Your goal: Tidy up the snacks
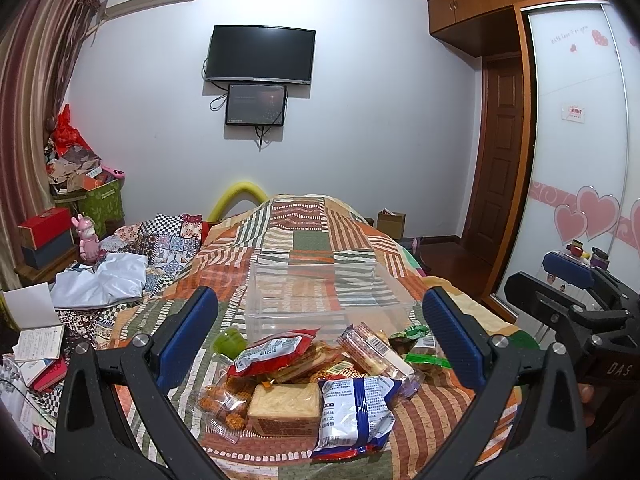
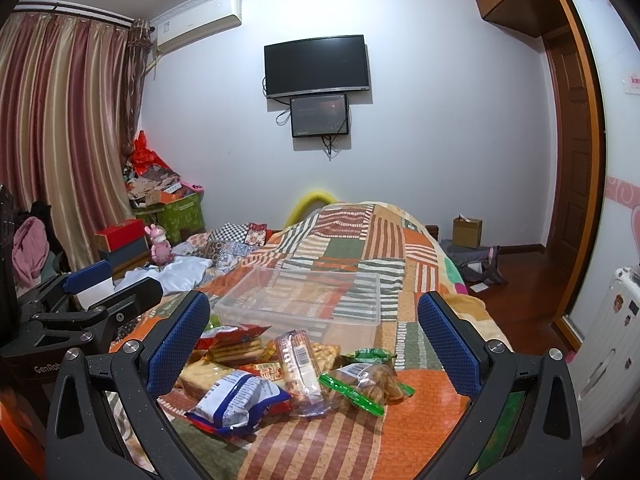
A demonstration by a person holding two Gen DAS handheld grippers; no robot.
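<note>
Bed: covered with a patchwork quilt in orange, green and striped squares; carries all task items.

Bin: clear plastic, rectangular, open top, nothing visible inside; sits on the quilt just beyond the snack pile.

Snacks, heaped near the bed's near edge:
- blue-white packet, nearest, front of the pile;
- wafer block in clear wrap, touching the blue-white packet's left side;
- red packet, on top at the back left;
- long cracker pack with barcode, lying across the pile's right side;
- green jelly cup, left of the red packet, close to the bin's corner;
- green-edged bag, on the pile's right.

Left tool: blue-padded fingers spread wide, holding nothing, above the pile.

Right tool: fingers spread wide, holding nothing, beside the left tool and also over the pile.

Room: TV on the far wall, smaller screen beneath it; curtain on the left.
</note>
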